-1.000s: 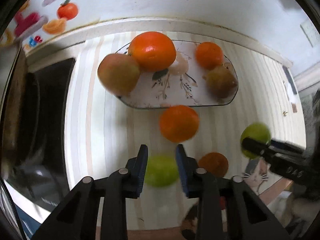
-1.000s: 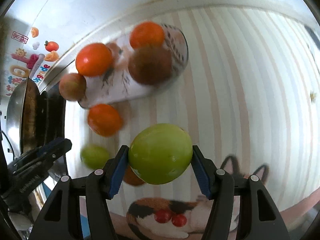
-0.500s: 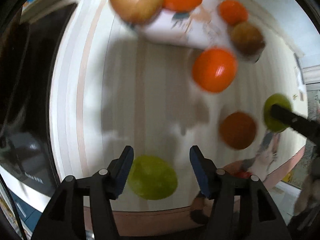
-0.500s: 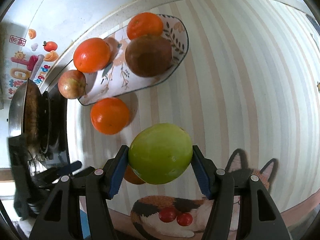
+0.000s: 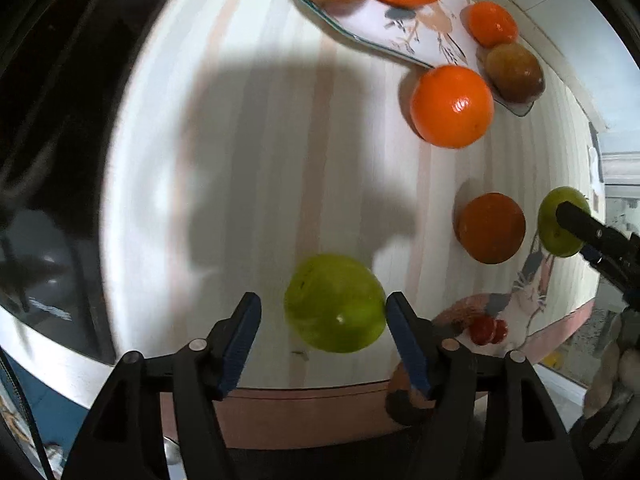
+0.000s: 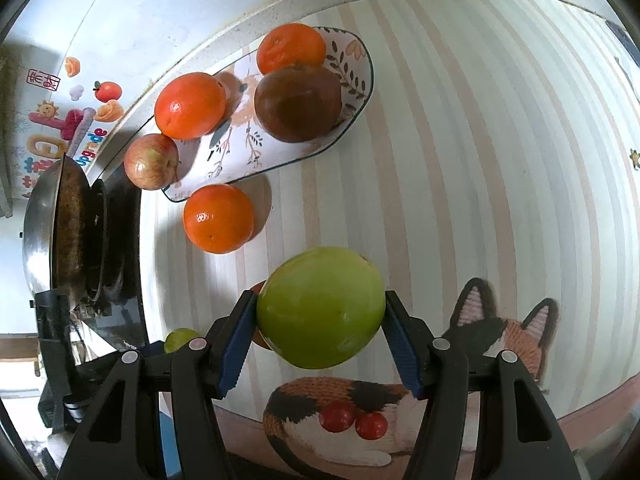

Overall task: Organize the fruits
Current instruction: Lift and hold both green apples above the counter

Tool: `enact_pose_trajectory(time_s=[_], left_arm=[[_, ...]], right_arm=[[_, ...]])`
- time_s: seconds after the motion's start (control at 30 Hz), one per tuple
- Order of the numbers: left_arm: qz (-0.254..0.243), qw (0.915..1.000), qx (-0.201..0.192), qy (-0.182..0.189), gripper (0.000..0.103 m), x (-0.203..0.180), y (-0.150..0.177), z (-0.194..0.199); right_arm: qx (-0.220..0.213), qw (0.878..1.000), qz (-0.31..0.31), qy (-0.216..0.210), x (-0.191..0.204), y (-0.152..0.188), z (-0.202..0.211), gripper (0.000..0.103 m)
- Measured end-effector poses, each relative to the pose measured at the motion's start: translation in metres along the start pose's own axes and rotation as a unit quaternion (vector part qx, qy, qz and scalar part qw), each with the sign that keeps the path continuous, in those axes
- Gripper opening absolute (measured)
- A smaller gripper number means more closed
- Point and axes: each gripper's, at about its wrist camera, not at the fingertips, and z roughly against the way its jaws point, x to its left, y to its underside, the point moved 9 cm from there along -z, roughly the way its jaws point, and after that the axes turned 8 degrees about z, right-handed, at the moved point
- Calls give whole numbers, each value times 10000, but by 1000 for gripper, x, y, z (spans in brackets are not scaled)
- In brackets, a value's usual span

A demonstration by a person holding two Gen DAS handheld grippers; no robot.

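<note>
A green apple [image 6: 320,307] is clamped between the blue pads of the right gripper [image 6: 320,330] and held above the striped tablecloth [image 6: 500,160]. A second green apple [image 5: 335,303] is seen on the cloth between the jaws of the left gripper [image 5: 323,330], which are opening; the right-hand pad appears to be at its skin, while a gap is left beside the other pad.

From the left gripper, a dark orange [image 5: 491,228] is found at about two o'clock, and a bright orange [image 5: 452,106] at one o'clock, just beside the patterned plate [image 5: 420,28].

From the right gripper, the plate is placed at eleven to twelve o'clock, loaded with two oranges, a brownish fruit [image 6: 298,103] and a red apple [image 6: 151,162] at its far end. A cat picture [image 6: 500,332] is printed at four o'clock.
</note>
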Motion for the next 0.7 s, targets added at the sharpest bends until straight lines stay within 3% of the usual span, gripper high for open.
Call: enact_pose_trajectory(time_s=[0.17, 0.23, 0.37, 0.57, 0.7], left_arm=[[-69, 9999, 83, 5, 61, -15, -4, -16], [-137, 9998, 118, 52, 51, -22, -3, -19], [-167, 9998, -116, -20, 51, -24, -10, -15], [141, 9996, -17, 234, 53, -13, -29, -14], [280, 9994, -91, 194, 54, -9, -42, -12]], right_arm=[[-4, 10000, 24, 4, 3, 3, -1, 64], [-14, 10000, 25, 16, 2, 3, 0, 64], [-66, 10000, 5, 34, -1, 2, 3, 65], [-50, 10000, -47, 21, -7, 1, 3, 64], [-37, 10000, -62, 9, -8, -1, 2, 64]])
